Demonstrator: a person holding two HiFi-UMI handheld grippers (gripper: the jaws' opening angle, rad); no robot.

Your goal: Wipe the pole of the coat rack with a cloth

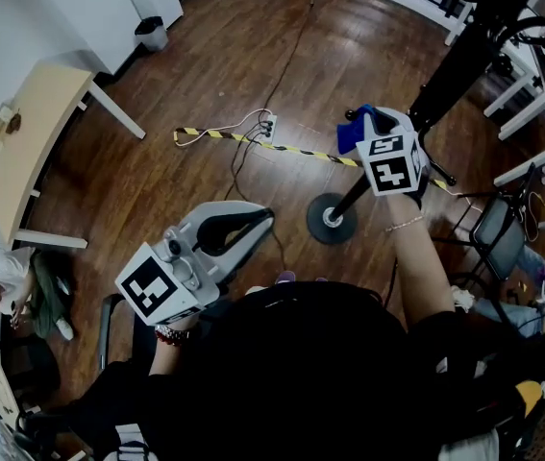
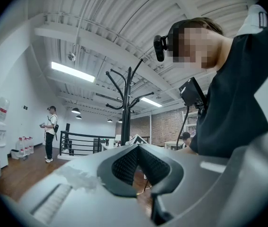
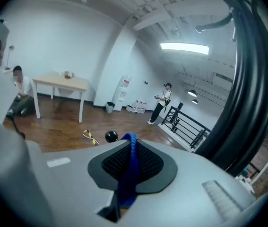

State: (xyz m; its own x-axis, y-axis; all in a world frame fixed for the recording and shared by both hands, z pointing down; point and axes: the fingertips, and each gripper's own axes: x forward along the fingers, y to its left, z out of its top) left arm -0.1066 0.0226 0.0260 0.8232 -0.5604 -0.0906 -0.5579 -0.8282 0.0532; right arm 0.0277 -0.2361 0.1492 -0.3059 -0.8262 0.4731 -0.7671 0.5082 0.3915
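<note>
Head view gives us the coat rack's pole (image 1: 450, 70) slanting up from its round base (image 1: 332, 219) on the wooden floor (image 1: 205, 75). The blue cloth (image 1: 354, 134) is bunched just beside the pole at the tip of the right gripper (image 1: 373, 131). Only the right gripper view shows us those jaws clamped on the cloth (image 3: 128, 169), with the pole (image 3: 247, 93) close on their right. The left gripper (image 1: 258, 221) sits well apart from the pole. Its own view shows jaws together with nothing between them, and it alone shows us the rack's curved hooks (image 2: 124, 79) clearly.
</note>
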